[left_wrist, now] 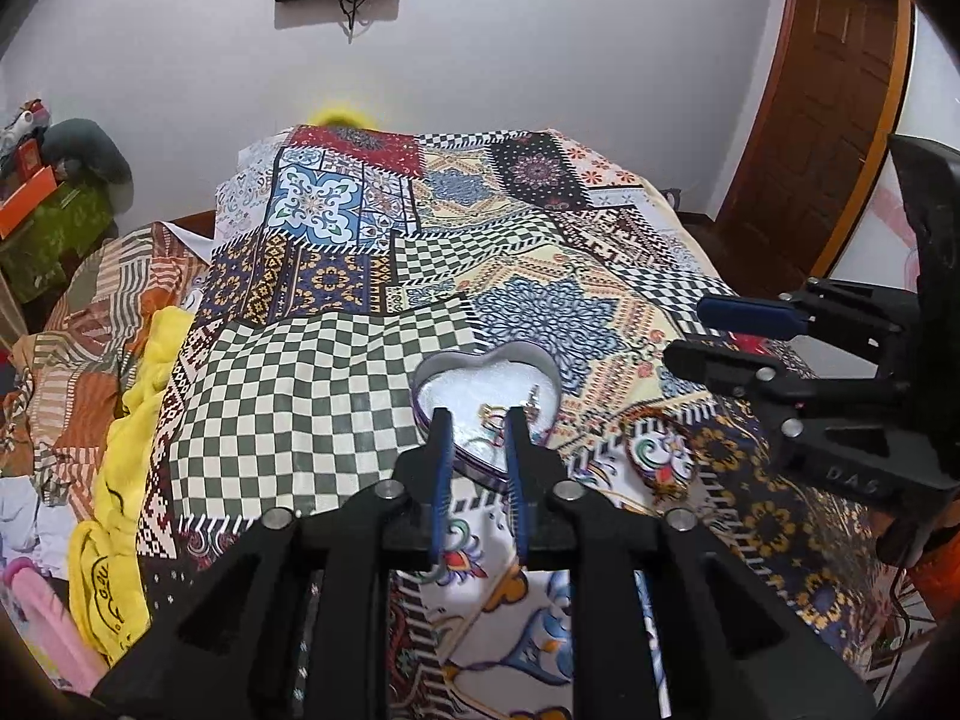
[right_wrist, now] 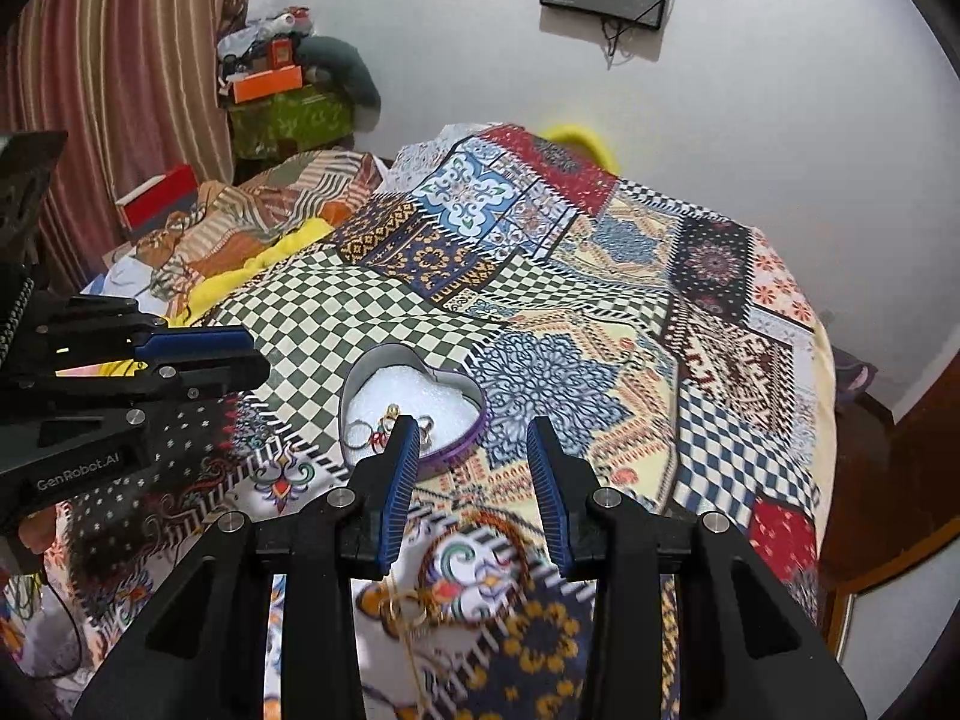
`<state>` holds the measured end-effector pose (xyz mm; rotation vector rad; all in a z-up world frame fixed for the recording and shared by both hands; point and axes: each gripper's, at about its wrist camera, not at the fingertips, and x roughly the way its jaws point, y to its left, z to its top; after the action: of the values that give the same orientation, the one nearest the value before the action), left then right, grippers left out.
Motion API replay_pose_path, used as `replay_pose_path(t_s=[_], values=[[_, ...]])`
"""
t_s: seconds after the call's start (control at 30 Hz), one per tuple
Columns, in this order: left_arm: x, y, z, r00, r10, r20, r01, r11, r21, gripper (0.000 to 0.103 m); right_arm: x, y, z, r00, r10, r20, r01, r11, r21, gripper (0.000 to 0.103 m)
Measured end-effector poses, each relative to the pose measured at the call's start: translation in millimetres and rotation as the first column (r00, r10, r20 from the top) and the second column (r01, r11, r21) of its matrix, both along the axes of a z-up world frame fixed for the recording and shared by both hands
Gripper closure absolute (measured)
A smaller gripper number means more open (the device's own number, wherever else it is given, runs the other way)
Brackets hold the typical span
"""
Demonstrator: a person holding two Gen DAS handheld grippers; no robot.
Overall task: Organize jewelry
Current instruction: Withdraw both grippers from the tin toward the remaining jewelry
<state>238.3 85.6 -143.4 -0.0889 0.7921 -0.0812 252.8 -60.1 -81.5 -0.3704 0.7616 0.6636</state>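
Observation:
A heart-shaped tin with a white foam lining lies open on the patchwork bedspread. Several rings and small gold pieces rest in its near half. My left gripper hovers just in front of the tin, open by a narrow gap, with nothing between its fingers. My right gripper is to the right of the tin, open wider and empty. A brown beaded bracelet lies on the cover beneath it. A thin gold chain shows there, blurred.
My left gripper appears at the left edge of the right wrist view. Crumpled clothes and a yellow cloth pile along the bed's left side. Boxes stack in the far corner. A wooden door stands at the right.

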Motion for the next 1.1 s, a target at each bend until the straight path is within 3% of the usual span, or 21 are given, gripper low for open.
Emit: replay_pose_path(t_s=[0.43,0.67,0.93,1.1], values=[[-27.7,-50.5,-2.8,0.997,-0.079,-0.019,0.079,0.996,0.034,0.069,-15.8,-63.6,3.6,0.993,-0.108,-0.039,0.109,0.993,0.047,0.069],[-20.3,-75.1,-29.1,0.988,-0.127,-0.091,0.129,0.991,0.018,0.069,-16.9,-85.8,-14.7,0.986,-0.135,-0.093,0.139,0.99,0.036,0.069],[-6.8,-99.5,-64.3,0.971,-0.169,-0.169,0.18,0.982,0.053,0.069,-19.6,-98.6,-40.6,0.975,-0.134,-0.176,0.143,0.989,0.037,0.069],[-2.1,-102.9,-69.7,0.967,-0.19,-0.169,0.201,0.978,0.048,0.068,-22.5,-100.5,-49.3,0.971,-0.127,-0.201,0.137,0.99,0.036,0.069]])
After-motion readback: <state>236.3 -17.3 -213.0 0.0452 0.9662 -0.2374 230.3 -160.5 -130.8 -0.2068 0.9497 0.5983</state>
